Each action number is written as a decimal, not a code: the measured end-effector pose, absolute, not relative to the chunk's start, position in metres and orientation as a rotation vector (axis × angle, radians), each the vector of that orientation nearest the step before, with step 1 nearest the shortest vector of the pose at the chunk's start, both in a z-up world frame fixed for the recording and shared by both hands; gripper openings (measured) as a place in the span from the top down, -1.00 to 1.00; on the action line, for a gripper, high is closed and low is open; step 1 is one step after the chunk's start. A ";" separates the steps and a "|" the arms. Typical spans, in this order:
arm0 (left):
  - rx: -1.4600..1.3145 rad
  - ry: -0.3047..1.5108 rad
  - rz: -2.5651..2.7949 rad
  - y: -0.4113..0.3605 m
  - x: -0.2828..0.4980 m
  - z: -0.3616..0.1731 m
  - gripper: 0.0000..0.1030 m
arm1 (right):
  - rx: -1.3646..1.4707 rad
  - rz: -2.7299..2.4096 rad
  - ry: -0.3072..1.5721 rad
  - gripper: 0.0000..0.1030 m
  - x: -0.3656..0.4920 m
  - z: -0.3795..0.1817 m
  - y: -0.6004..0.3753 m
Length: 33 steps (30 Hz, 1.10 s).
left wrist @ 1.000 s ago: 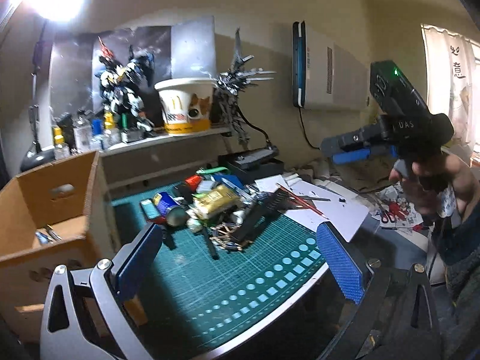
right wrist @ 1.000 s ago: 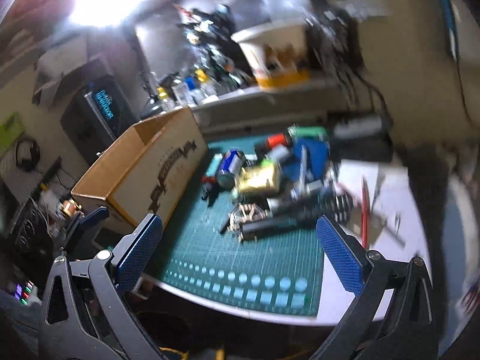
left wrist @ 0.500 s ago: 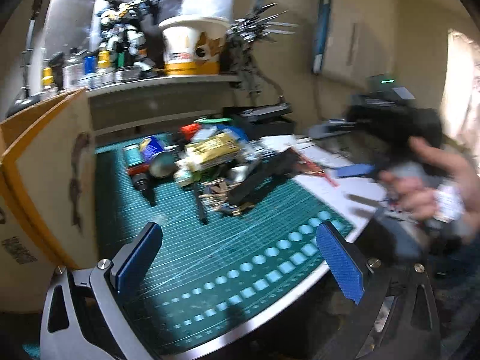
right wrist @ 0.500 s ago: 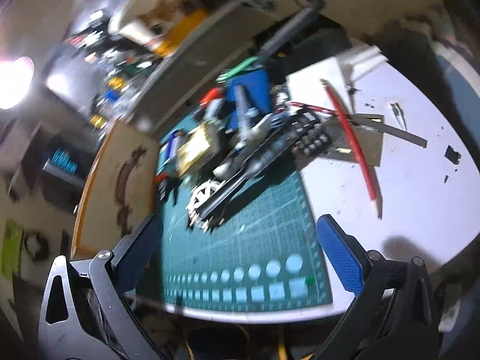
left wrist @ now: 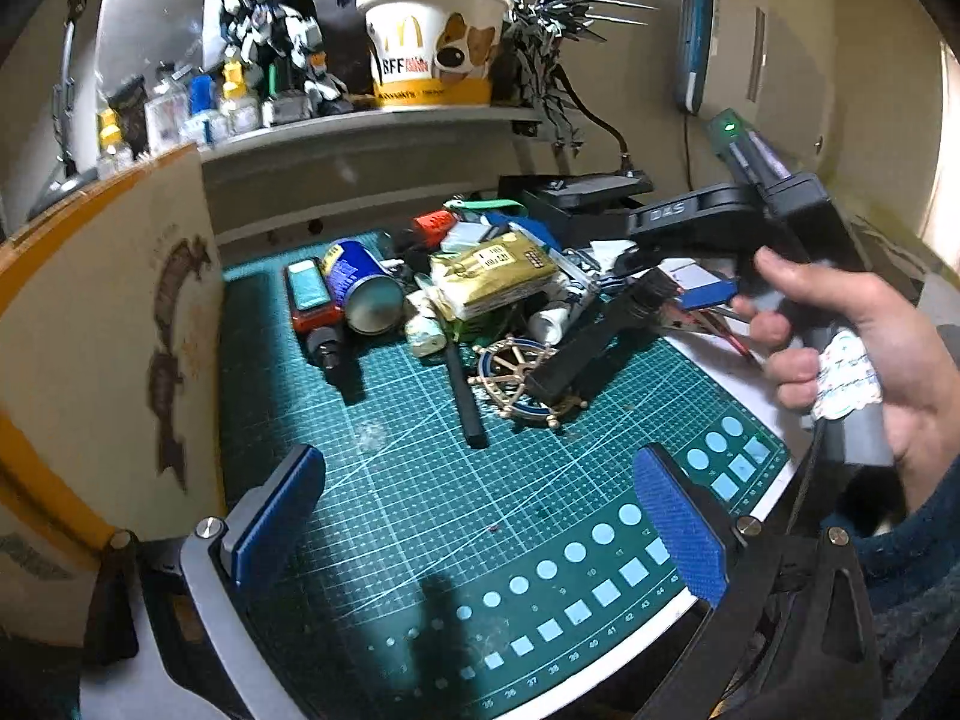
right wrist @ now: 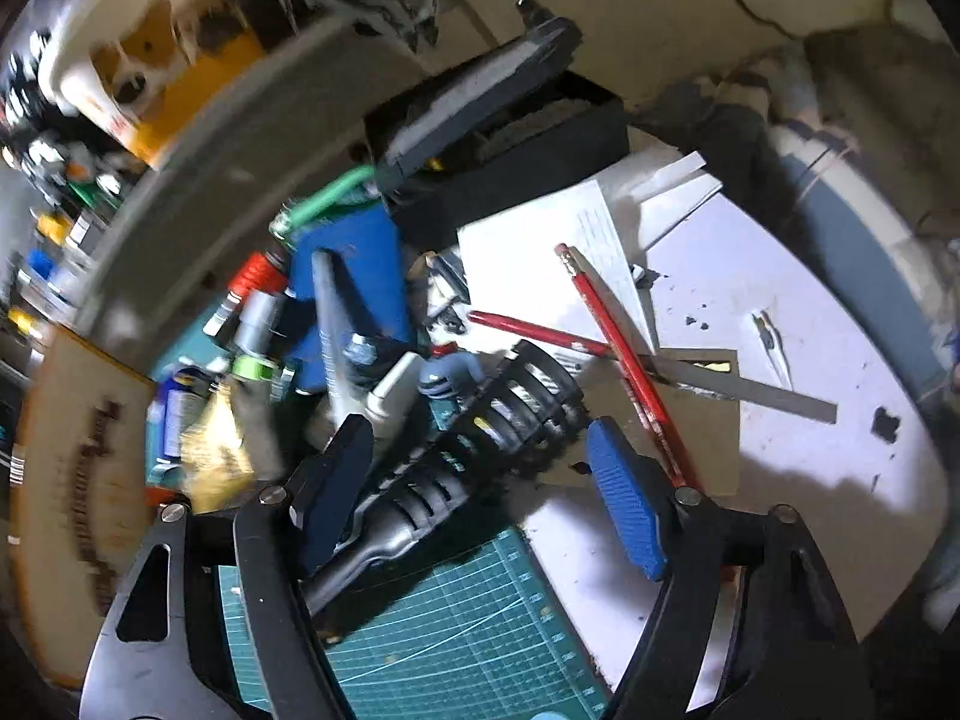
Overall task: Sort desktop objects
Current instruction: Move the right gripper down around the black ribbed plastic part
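A pile of small objects lies on the green cutting mat (left wrist: pixel 420 480): a blue can (left wrist: pixel 354 282), a gold packet (left wrist: pixel 492 270), a brass ship's wheel (left wrist: pixel 516 372) and a black slotted brush (right wrist: pixel 480 438). My right gripper (right wrist: pixel 480 492) points down over the brush. Its jaws are closing with the brush between them, and the right pad still stands clear of it. In the left wrist view a hand holds the right gripper (left wrist: pixel 654 282) over the brush (left wrist: pixel 576 354). My left gripper (left wrist: pixel 480 525) hangs open over bare mat in front of the pile.
A cardboard box (left wrist: pixel 108 360) stands along the mat's left edge. Two red pencils (right wrist: pixel 624 348), a metal ruler (right wrist: pixel 750 390) and paper sheets (right wrist: pixel 540 252) lie on the white desk to the right. A black case (right wrist: pixel 498 138) sits behind the pile, under a shelf (left wrist: pixel 360 126) of models.
The right gripper has dropped and rolled onto the pile, and its jaws have narrowed around the black brush. The left gripper has moved lower and closer to the mat.
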State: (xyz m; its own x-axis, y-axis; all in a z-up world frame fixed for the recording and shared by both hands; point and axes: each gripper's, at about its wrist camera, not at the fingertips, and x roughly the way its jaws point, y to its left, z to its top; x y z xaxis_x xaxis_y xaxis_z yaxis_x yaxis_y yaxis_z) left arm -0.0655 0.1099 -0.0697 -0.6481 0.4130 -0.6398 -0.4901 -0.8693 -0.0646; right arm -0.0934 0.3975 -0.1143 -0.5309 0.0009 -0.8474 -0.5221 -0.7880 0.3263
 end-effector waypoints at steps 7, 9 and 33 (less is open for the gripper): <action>-0.969 0.102 2.432 0.109 -0.083 -0.076 -1.00 | -1.336 2.345 0.717 -0.23 -0.105 -0.126 0.388; -0.987 0.078 2.421 0.108 -0.087 -0.078 -1.00 | -1.327 2.356 0.685 -0.14 -0.105 -0.126 0.387; -0.991 0.166 2.400 0.125 -0.056 -0.069 -1.00 | -1.563 2.727 0.387 -0.19 -0.064 -0.093 0.339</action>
State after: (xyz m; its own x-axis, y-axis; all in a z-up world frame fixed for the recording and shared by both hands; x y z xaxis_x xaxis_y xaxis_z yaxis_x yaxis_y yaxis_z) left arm -0.0561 0.1247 -0.0692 -0.5882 0.4292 -0.6854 -0.5194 -0.8501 -0.0866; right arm -0.0637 0.3389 -0.0926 -0.5124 -0.1426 -0.8468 -0.0984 -0.9699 0.2229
